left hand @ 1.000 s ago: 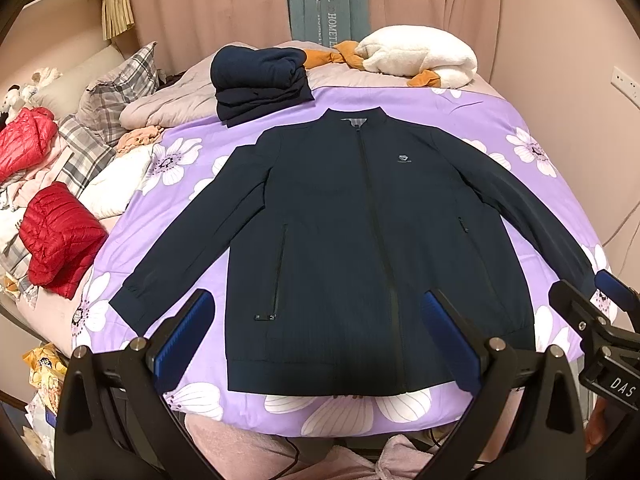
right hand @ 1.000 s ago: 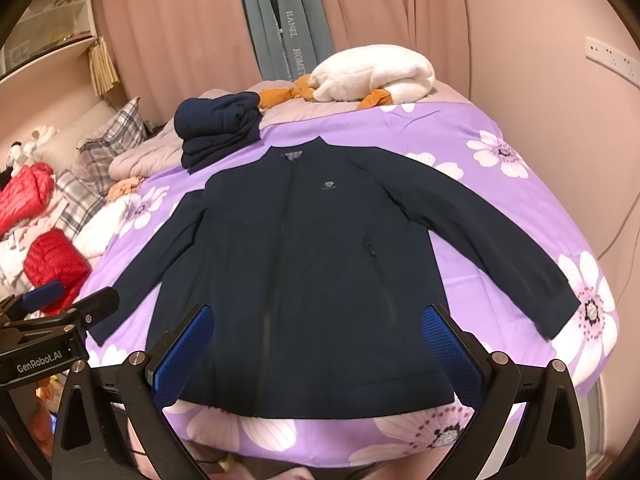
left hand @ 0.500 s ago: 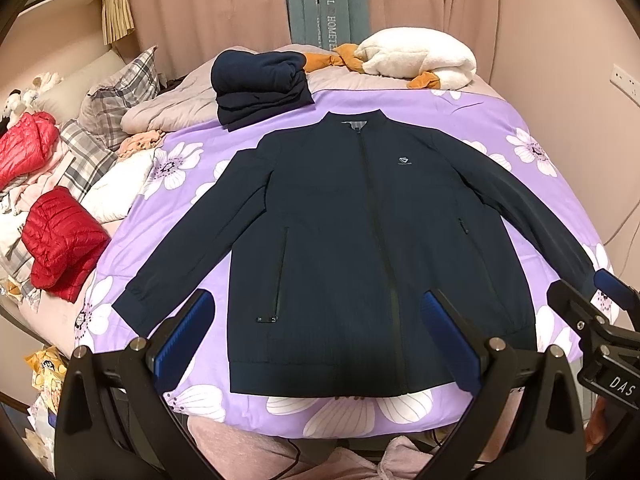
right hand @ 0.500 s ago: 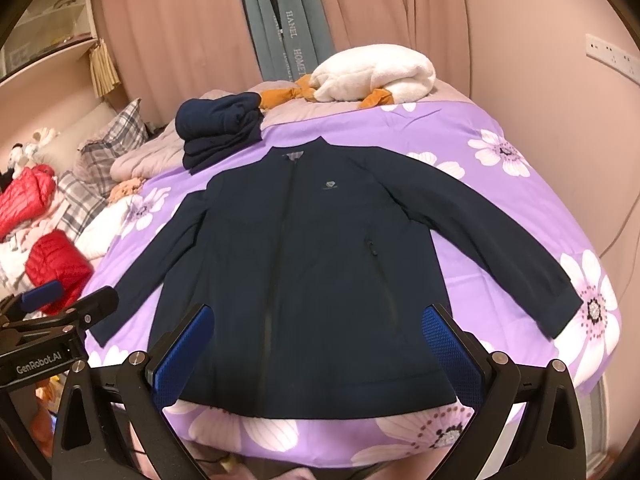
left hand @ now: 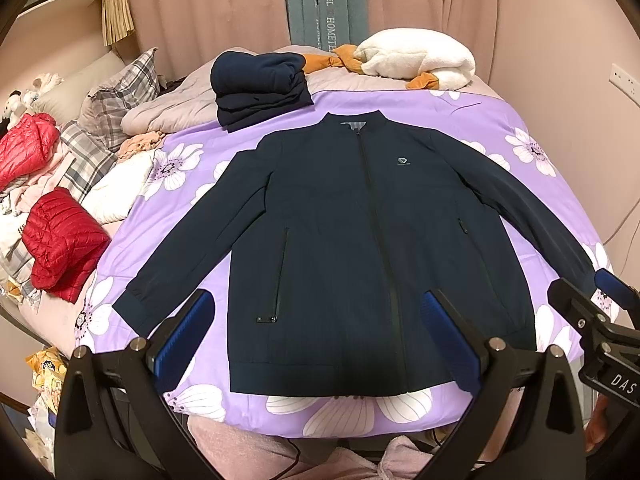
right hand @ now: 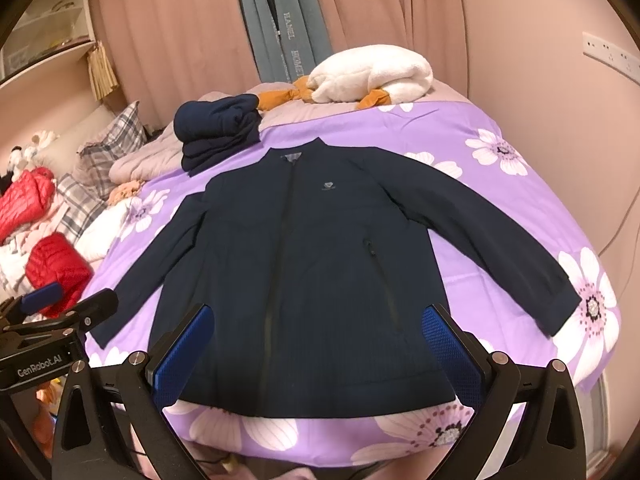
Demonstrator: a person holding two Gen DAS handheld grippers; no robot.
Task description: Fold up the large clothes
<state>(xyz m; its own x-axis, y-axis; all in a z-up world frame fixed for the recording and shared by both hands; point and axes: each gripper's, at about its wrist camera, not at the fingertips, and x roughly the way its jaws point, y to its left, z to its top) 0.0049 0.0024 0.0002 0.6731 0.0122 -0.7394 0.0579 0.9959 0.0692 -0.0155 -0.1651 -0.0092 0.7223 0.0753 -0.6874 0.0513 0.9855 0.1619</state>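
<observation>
While both of your grippers hang above the near edge of the bed, neither touches anything: the left gripper (left hand: pixel 316 338) has its jaws spread wide with nothing between the blue pads, and the right gripper (right hand: pixel 318 350) is released and empty in the same way. You have the navy jacket (left hand: pixel 360 248) laid face up on the purple floral bedspread (left hand: pixel 440 108), zipped shut, collar toward the far end and hem toward you, with both sleeves angled out and down, which looks like a deliberate flat start so that each sleeve can be folded inward over the body. Your left sleeve cuff (left hand: pixel 134 312) lies just beyond the left gripper's left finger, and the right sleeve cuff (right hand: pixel 560 312) sits off to the right of the right gripper, so each tool seems posed for its own side. Its fabric looks smooth, thin and slightly glossy, with ribbed bands at hem and cuffs (probably slippery, so pinch a good bite of cloth). At the far end a folded navy garment (left hand: pixel 258 88) sits stacked, likely a finished piece, beside a fluffy white blanket (left hand: pixel 416 58). Quilted red jackets (left hand: pixel 62 238) lie heaped off to the left.
</observation>
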